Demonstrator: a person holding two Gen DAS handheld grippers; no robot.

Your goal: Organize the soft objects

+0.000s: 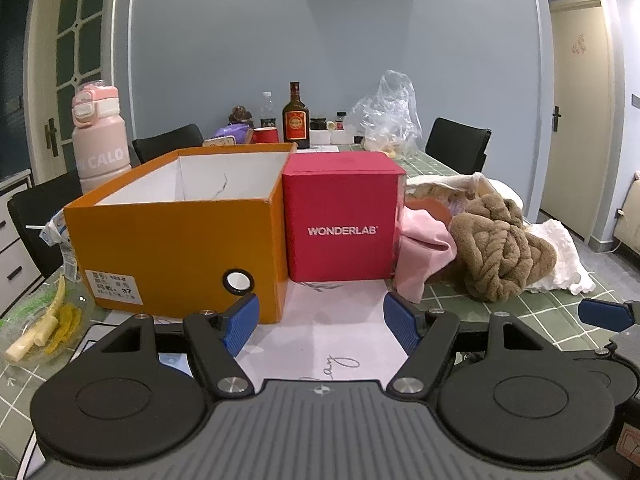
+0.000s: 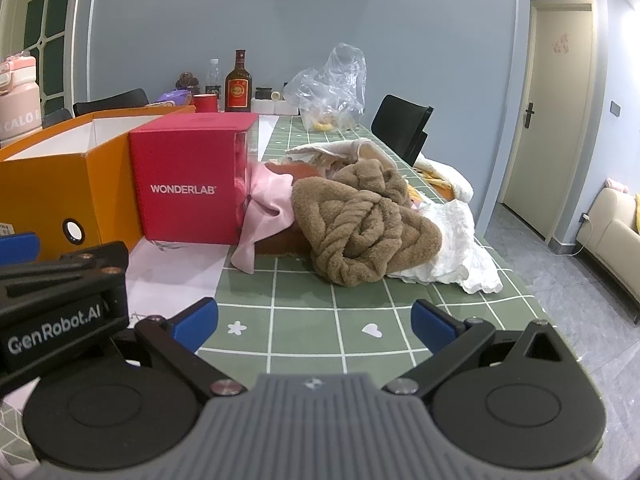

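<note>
With both my jaws spread empty, grabbing the brown towel point(image 2: 366, 224) could drag the pink cloth point(image 2: 264, 210) off the worktop point(image 2: 320, 320).

The left black tongs with blue ribbed pads point(image 1: 320, 322) are spread wide, nothing between the fingers, held low and level. The right black tongs with blue pads point(image 2: 316, 326) are likewise spread and empty, just beside the left ones, whose housing shows at the right view's left edge.
</note>
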